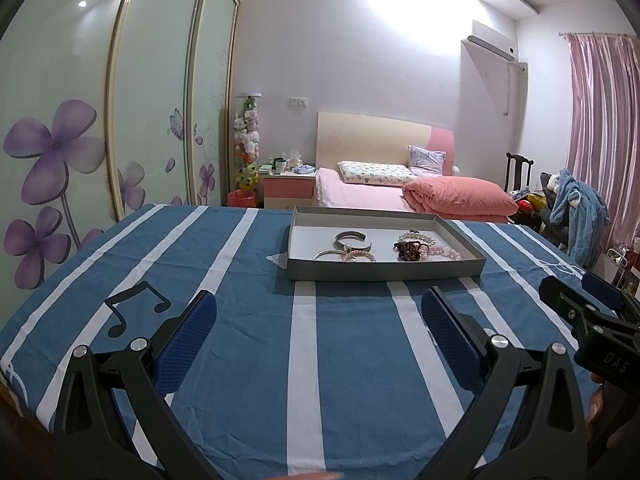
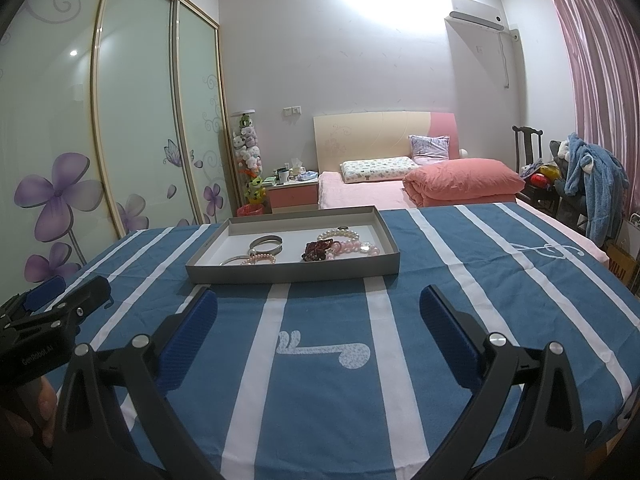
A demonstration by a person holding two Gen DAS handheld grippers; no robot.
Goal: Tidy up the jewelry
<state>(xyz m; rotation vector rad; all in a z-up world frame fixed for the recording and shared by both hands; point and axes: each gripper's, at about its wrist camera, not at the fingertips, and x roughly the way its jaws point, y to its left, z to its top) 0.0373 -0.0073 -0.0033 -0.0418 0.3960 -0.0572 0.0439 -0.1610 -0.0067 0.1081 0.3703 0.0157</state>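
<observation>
A home bedroom is shown; a bed with a pink quilt is seen beside a nightstand; flower-printed sliding wardrobe doors, pink curtains and an air conditioner are visible.

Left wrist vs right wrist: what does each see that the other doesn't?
Left wrist only: a black music-note print on the cloth, and the right gripper entering from the right edge.

Right wrist only: a white note print between its fingers, a white treble-clef print on the cloth, a MUJI box at far right, and the left gripper entering from the left edge.

Both: the grey tray of bracelets on the blue striped tablecloth, and each camera's own gripper open, holding nothing.
</observation>
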